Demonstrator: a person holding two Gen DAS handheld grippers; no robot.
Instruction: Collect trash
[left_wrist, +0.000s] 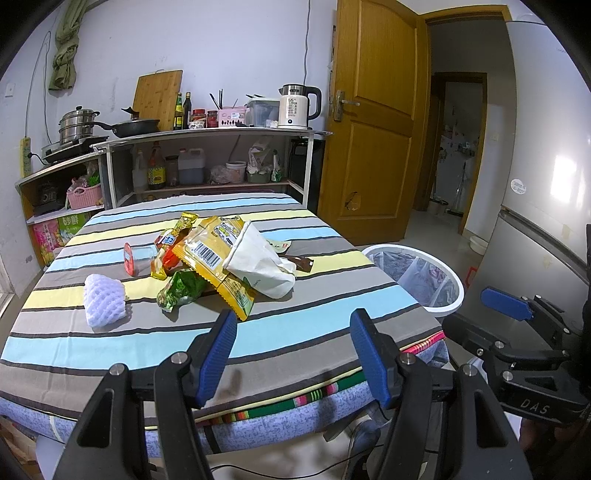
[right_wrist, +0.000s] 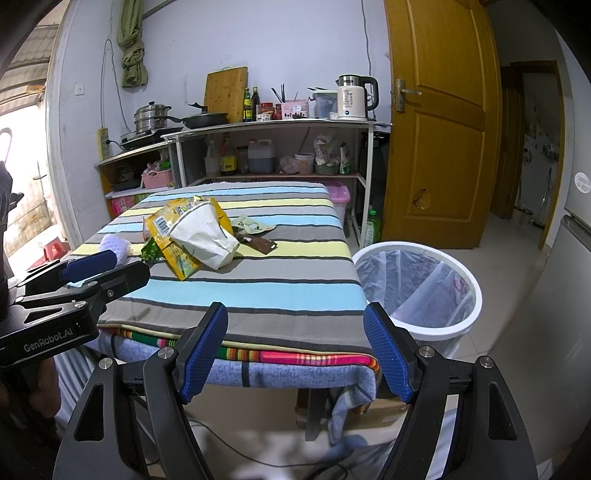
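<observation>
Both claws spread, empty: left gripper (left_wrist: 293, 354), right gripper (right_wrist: 295, 350). Wrappers (left_wrist: 214, 254) on table (left_wrist: 314, 317) look light, crinkly, slippery. Pinch a free edge; bin (right_wrist: 417, 280) just beside.

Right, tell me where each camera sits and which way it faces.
Left wrist: on the left gripper at the table's near edge, facing the trash pile and shelves; its own open fingers and the right gripper show.
Right wrist: on the right gripper, nearer the bin, facing the same way; its own open fingers and the left gripper show.
Shared: table, pile, bin, kettle, door.
</observation>
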